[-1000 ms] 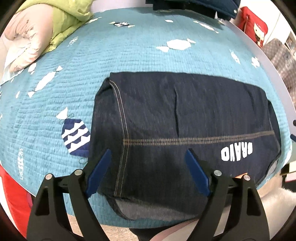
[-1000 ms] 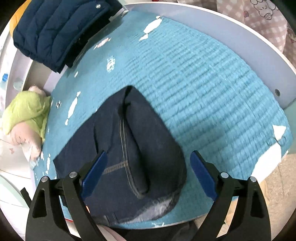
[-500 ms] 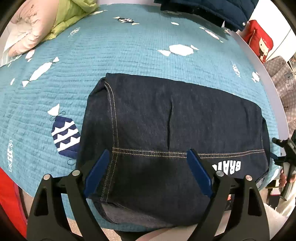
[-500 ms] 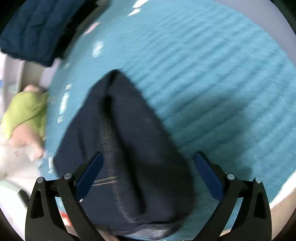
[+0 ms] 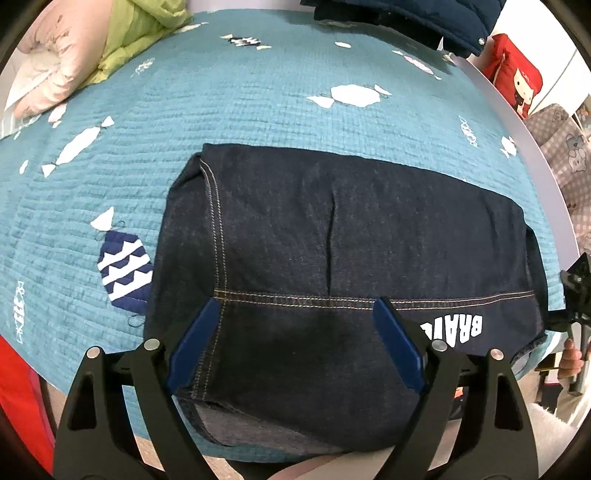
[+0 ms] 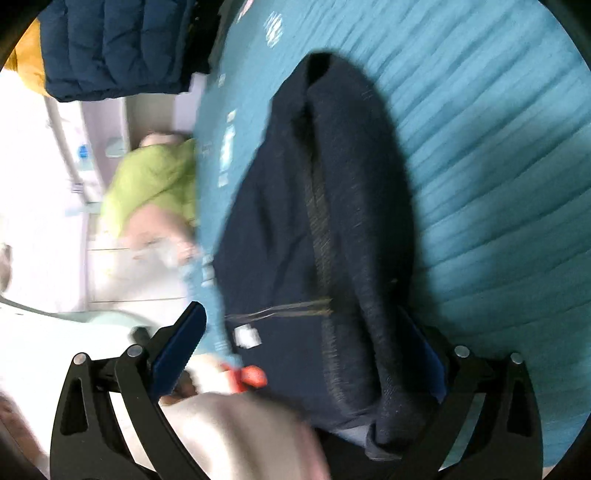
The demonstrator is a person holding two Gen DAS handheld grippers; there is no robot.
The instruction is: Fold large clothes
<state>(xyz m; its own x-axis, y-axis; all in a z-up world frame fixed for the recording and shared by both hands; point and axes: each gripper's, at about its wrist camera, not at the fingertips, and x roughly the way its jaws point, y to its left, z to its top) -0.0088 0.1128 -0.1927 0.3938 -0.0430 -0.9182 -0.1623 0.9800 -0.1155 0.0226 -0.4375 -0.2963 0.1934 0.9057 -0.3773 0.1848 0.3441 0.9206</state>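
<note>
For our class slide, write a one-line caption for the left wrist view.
Open left gripper poised over a folded dark denim garment on a teal quilted bedspread.

Lots of open bed past the jeans; stuff piled at far edge & left corner.

The folded jeans [image 5: 343, 273] fill the near middle of the teal quilt [image 5: 258, 107], w/ bare quilt on the left, right & far sides where a gripper could pass. Far left, a green and pink blanket [image 5: 96, 55] sits on the corner. Far right, a navy puffy jacket [image 5: 413, 18] lies over the far edge. A pale bed rail [image 5: 524, 136] runs along the right side, w/ a red cushion [image 5: 517, 81] just past it.
</note>
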